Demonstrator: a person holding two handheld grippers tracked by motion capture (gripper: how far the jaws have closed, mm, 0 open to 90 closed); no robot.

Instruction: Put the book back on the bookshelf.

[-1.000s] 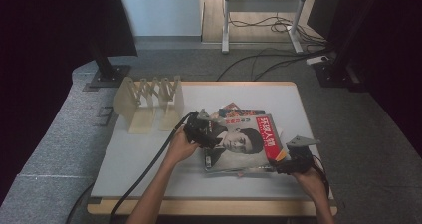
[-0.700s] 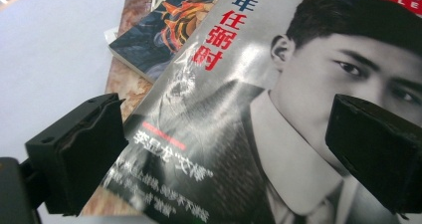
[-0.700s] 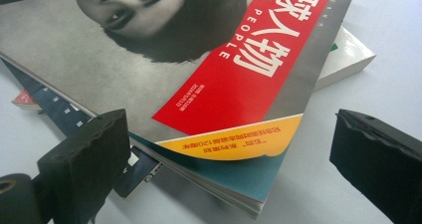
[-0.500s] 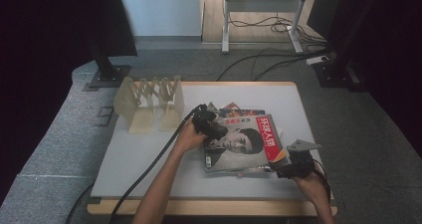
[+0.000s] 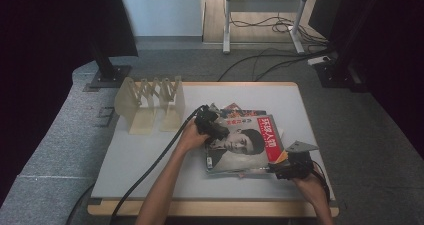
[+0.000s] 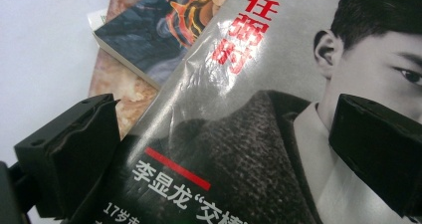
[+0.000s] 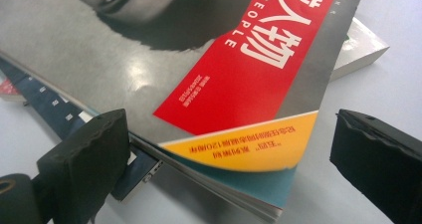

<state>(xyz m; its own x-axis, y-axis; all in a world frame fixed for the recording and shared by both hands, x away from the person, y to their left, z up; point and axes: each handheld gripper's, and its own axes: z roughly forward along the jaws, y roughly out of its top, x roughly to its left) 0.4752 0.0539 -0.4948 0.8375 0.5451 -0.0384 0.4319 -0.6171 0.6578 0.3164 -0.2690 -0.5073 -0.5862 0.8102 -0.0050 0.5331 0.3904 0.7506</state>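
Glossy grey magazine [image 5: 245, 146] tops a loose stack of books [image 5: 235, 111] on the white table [image 5: 150, 165]. High view: its long axis runs roughly left–right, red title band toward the person's right, portrait cover face up. Left gripper [image 5: 216, 130] sits over the magazine's left end; right gripper [image 5: 285, 169] sits at its near right corner. Beige accordion file rack [image 5: 150, 102] stands well left of the stack, beyond the left gripper; slots look empty as far as can be told.

Left gripper view: jaws stand wide apart, holding nothing. Magazine [image 6: 259, 124] lies between and beyond them, creased near its edge, cover running up and away to the right. A paperback with dark patterned cover [image 6: 159, 30] pokes out from under it, ahead of the left jaw, with a brownish cover below that.

Right gripper view: jaws wide, nothing clamped. Magazine's yellow-and-red corner [image 7: 249, 139] points down between them, nearer the left jaw, which sits just beside the page edge; touching or not, cannot tell. Dark book spine [image 7: 45, 109] runs under the magazine past the left jaw. White book corner [image 7: 361, 47] shows beyond the right jaw.
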